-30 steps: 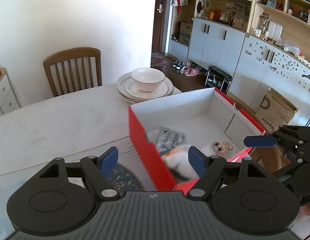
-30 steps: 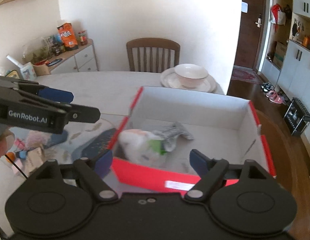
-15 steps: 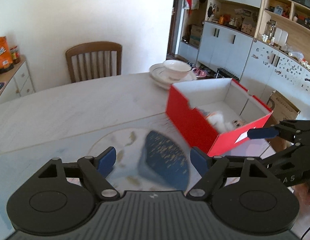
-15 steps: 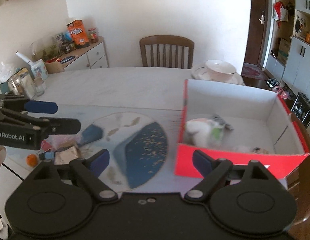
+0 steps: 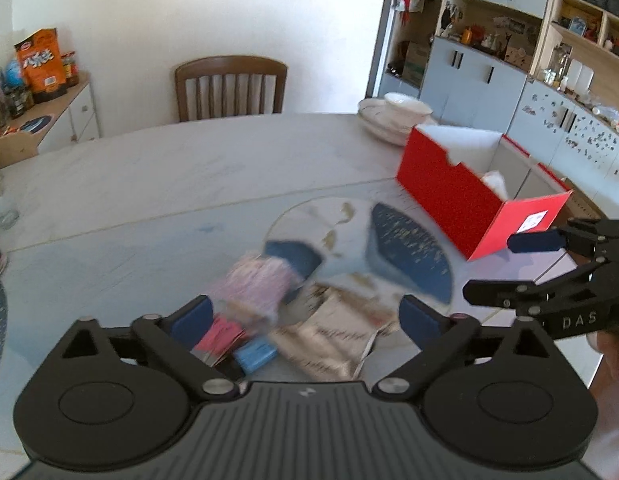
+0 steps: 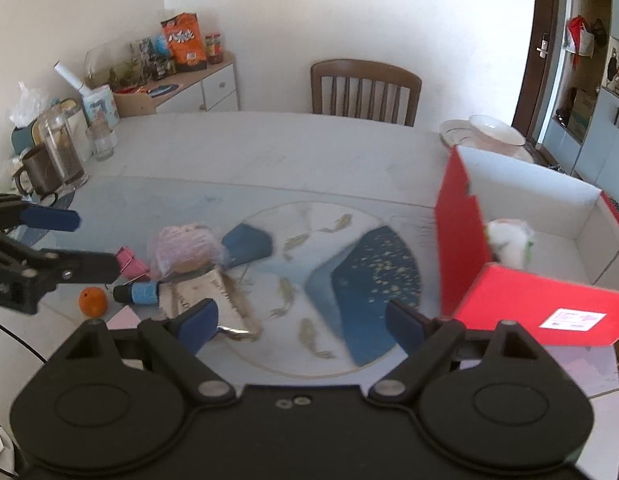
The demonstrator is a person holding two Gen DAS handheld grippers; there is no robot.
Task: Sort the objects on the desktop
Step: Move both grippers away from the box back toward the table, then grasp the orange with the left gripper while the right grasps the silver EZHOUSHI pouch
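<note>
Both tools empty, so this reads as the reach for the next item, not a carry. Left gripper (image 5: 305, 314) jaws are opening, nearly at full spread, nothing between the pads; it hangs over the unsorted pile at lower centre of the left wrist view: a pink bagged item (image 5: 257, 284), a pale foil pouch (image 5: 329, 340), a small blue piece (image 5: 255, 354) and a pink-red piece (image 5: 219, 338) (all motion-blurred, so exact identities are a guess). Right gripper (image 6: 299, 320) also stands wide and holds nothing; in its own view the same pile sits lower left, with a small orange fruit (image 6: 92, 301) beside it. Red box (image 6: 525, 280), white inside, sits at the right edge of that view and already holds a white plush toy (image 6: 509, 242). Round fish-pattern mat (image 6: 329, 276) lies between pile and box. My read on the next move: pick one target, likely the bagged item or pouch nearest the left pads, drop onto it, close, then carry it right to the box. Pouch lies flat, so it may need an edge grip.
</note>
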